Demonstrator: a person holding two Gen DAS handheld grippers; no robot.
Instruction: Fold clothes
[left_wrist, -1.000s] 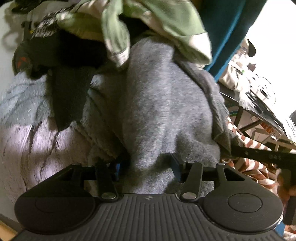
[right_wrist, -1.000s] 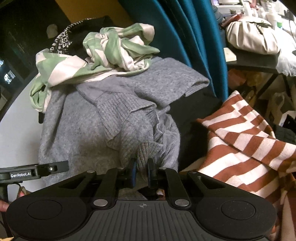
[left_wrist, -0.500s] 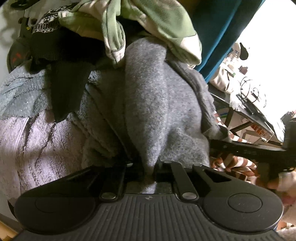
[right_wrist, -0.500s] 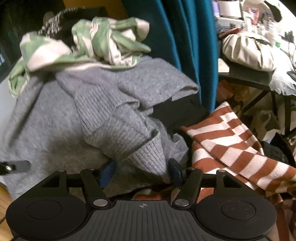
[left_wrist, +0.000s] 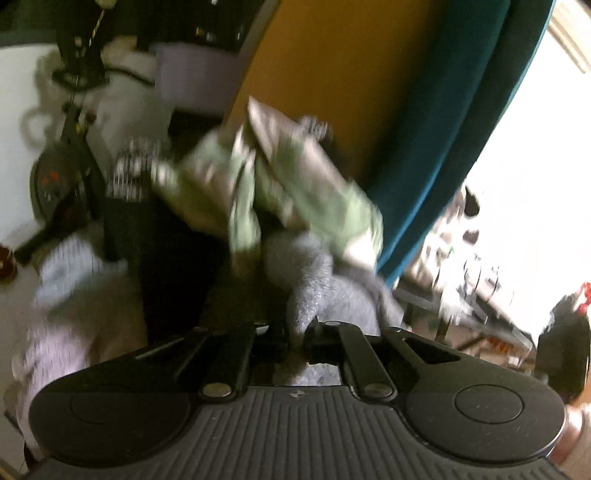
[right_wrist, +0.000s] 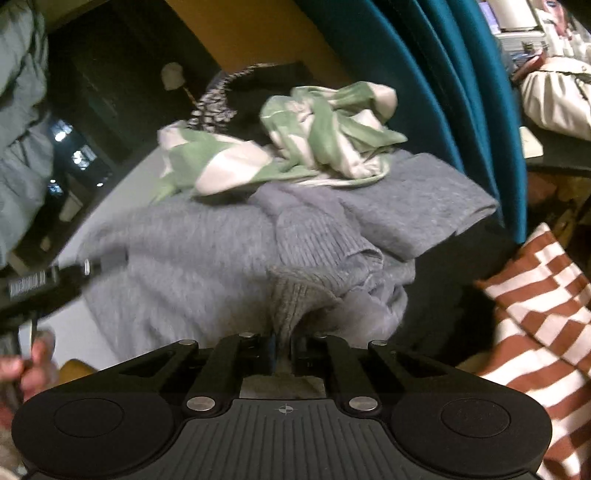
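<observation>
Both claws are clamped on the grey sweater (right_wrist: 207, 258) — the right gripper (right_wrist: 282, 349) pinches its ribbed cuff (right_wrist: 295, 299) straight ahead of the fingers, the left gripper (left_wrist: 295, 338) nips a bunched fold. The sweater spreads beyond the right claw, with a green-and-white garment (right_wrist: 325, 136) heaped at its far edge — the left-wrist view is blurred.

Black left claw (left_wrist: 295, 338), ribbed grey-black housing, two round caps, silver pivot screws, right claw (right_wrist: 282, 349) alike, small crosshair mark on the ribbing
</observation>
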